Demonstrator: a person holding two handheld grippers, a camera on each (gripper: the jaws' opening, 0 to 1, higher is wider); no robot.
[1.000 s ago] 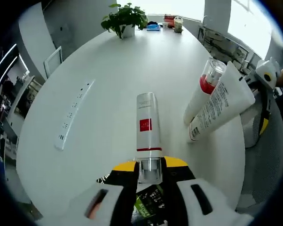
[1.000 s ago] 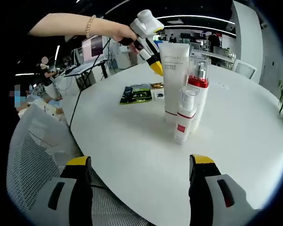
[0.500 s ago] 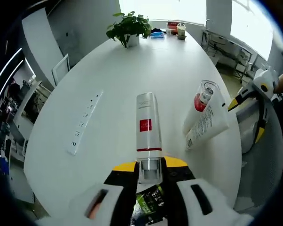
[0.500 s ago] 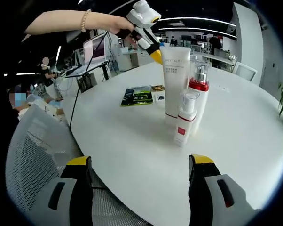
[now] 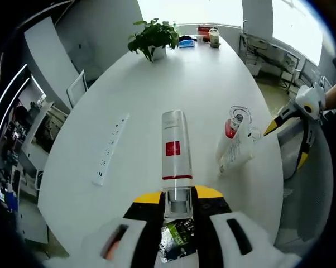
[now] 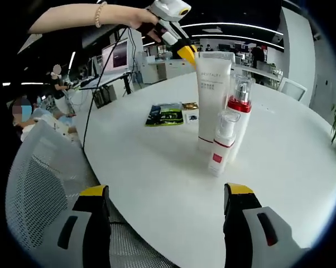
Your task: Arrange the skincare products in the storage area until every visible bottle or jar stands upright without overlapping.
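Bottle in the air! The left claw (image 5: 178, 200) is clamped on the neck of a slim white bottle with a red label (image 5: 174, 146), holding it out above the white counter (image 5: 157, 89), well clear of the surface. Over on the counter stands the cluster: a tall white tube (image 6: 212, 95), a red-collared pump bottle (image 6: 239, 114) and a small spray bottle (image 6: 222, 142), all upright and packed close, possibly touching, though that's hard to call from this angle. The right claw (image 6: 165, 215) waits near the counter edge, jaws wide apart and gripping nothing. Now the danger: that trio is tightly bunched, so bringing the held bottle down just beside it could nudge one over and topple the rest. Letting go before the base sits flat would tip this tall, narrow bottle too. A green packet (image 6: 163, 113) lies near the group, so there's another uneven spot to avoid.
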